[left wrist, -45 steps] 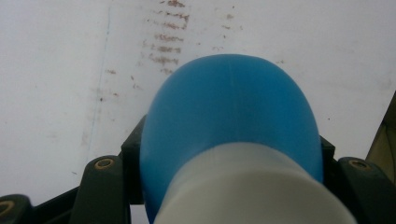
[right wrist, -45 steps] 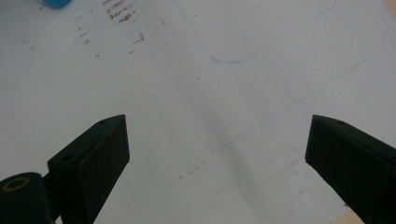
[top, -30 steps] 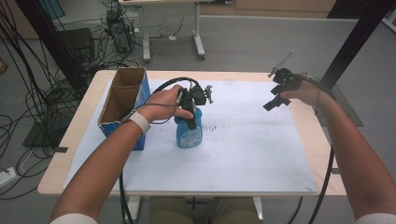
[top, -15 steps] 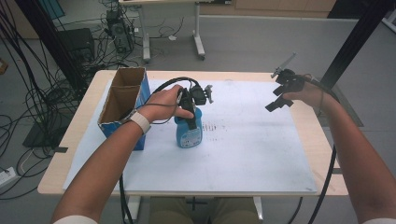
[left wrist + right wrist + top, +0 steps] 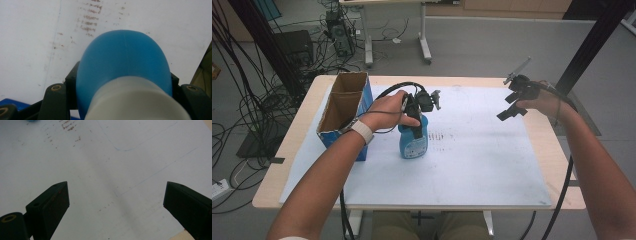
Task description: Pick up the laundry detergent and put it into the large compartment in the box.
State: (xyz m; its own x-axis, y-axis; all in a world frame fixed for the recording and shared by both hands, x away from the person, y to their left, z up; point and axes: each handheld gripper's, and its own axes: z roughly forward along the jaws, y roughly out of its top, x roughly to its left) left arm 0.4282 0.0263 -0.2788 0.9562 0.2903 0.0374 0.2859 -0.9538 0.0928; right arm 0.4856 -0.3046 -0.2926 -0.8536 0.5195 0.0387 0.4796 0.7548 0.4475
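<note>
Blue plastic identifies the work item: a blue bottle (image 5: 413, 141) with a white cap, standing upright on the white sheet (image 5: 472, 165) that covers the table (image 5: 277, 175). It sits left of the sheet's centre, just beside the open cardboard box (image 5: 343, 107) with blue sides at the table's left edge.

Left gripper (image 5: 413, 116) — clamped on the bottle. In the high view its black jaws come down over the upper part of the bottle from the person's left hand (image 5: 388, 109). In the left gripper view the blue bottle (image 5: 123, 67) swells out between the two jaws, one jaw pressed against each flank, with the white cap in the foreground. A cable loops from the gripper back over the table's left half.

Right gripper (image 5: 512, 107) — jaws wide apart, nothing between them. It is held in the air above the right far part of the sheet, well apart from the bottle, with the right hand (image 5: 539, 102) behind it. In the right gripper view the right gripper (image 5: 116, 197) looks down on bare white sheet, marked with faint blue pencil lines and a patch of small brown specks (image 5: 67, 127) toward the upper left.
</note>
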